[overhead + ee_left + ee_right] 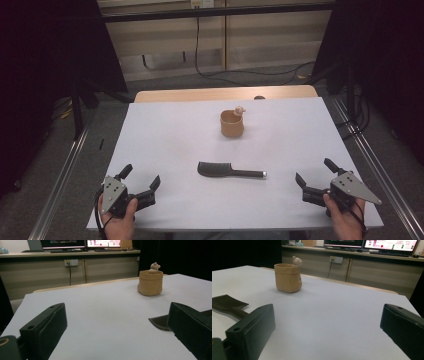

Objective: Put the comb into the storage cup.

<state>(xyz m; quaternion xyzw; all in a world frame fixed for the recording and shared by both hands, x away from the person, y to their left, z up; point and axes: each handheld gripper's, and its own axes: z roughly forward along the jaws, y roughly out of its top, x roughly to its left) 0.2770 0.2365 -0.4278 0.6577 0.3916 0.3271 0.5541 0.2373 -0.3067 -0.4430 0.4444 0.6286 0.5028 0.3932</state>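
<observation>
**Tan cup and dark comb on a white table, both grippers empty**

Tan cup (pixel 232 124), soft-sided, upright, small figure perched on its rim; set toward the far edge of the table (pixel 165 135), near the middle of its width. Dark comb (pixel 230 171), lying flat toward the near edge, roughly centred, teeth end to the left, handle with pale tip to the right. Cup and comb well apart, cup directly beyond comb.

Left gripper (pixel 140 178): held near the near-left corner, jaws spread wide, nothing between them, aimed level and inward toward the comb. Hand wrapped round the body from below, grey plate facing up. From the left gripper view, comb's toothed end (pixel 159 322) peeking out beside one jaw.

Right gripper (pixel 314 172): held near the near-right corner, jaws likewise released and empty, pointed level toward the comb's handle. Hand underneath, cable trailing back.

Step in hand, as judged: reaching for the comb, likely for placing in the cup. Best taken by the handle with the right gripper, approached low and along the table, jaws straddling the narrow handle before closing. Flat lie leaves little to pinch; a slight downward tilt advisable. Cup light and soft, so steadying with the left gripper probably wise.
</observation>
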